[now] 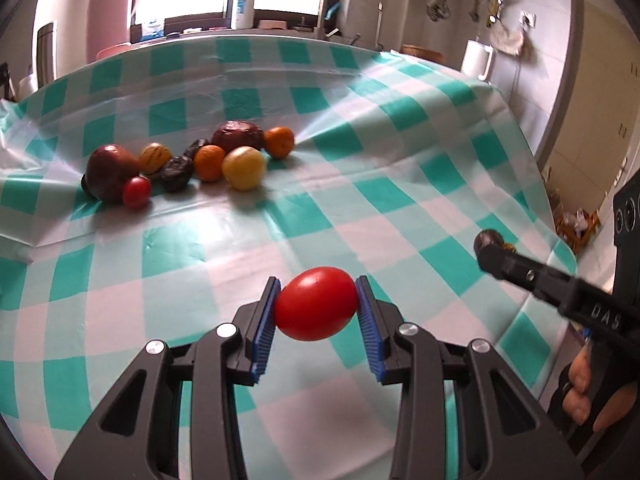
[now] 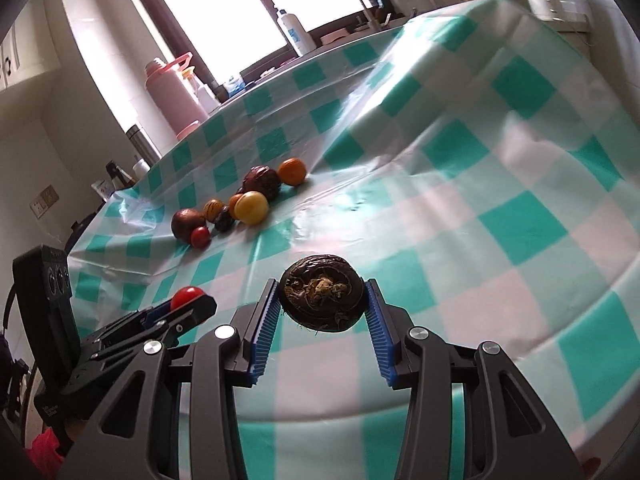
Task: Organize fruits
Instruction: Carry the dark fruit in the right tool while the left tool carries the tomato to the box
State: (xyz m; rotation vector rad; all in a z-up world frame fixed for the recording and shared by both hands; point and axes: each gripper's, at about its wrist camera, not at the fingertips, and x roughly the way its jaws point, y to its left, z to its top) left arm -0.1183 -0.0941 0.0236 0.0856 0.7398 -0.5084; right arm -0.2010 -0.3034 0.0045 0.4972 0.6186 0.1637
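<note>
Kitchen clutter lines the far side of a table spread with a green-and-white checked cloth (image 1: 360,92): a pink flask (image 1: 110,8) and a white bottle (image 1: 243,2) stand against a bright window. On the left of the cloth a gathered row of fruit (image 1: 192,162) lies close together, most pieces touching their neighbours: from left to right a dark red pear-shaped fruit (image 1: 108,172) with a small red tomato (image 1: 136,192) against it, a striped yellow-brown fruit (image 1: 154,157), a wrinkled dark fruit (image 1: 175,174), an orange (image 1: 209,162), a pale yellow round fruit (image 1: 244,168), a large dark maroon fruit (image 1: 237,136) behind, and a second orange (image 1: 279,142) at the right end. That much looks sorted already. Nearer and to the centre, the left gripper (image 1: 316,304) is closed snugly on a larger red tomato (image 1: 316,304), blue pads pressing both flanks, the fruit held clear above the cloth. Further right, the right gripper (image 2: 323,300) is likewise narrowed onto a dark brown round fruit with a dried, fibrous stem scar (image 2: 323,300), also lifted off the table; a person's hand (image 1: 588,400) shows on its handle at the right edge. Both held pieces are well apart from the row, so what seems left is carrying these two across and setting them down beside the others. No other stray fruit shows on the visible cloth, which suggests the job is close to its end, though parts of the table lie outside both views.
</note>
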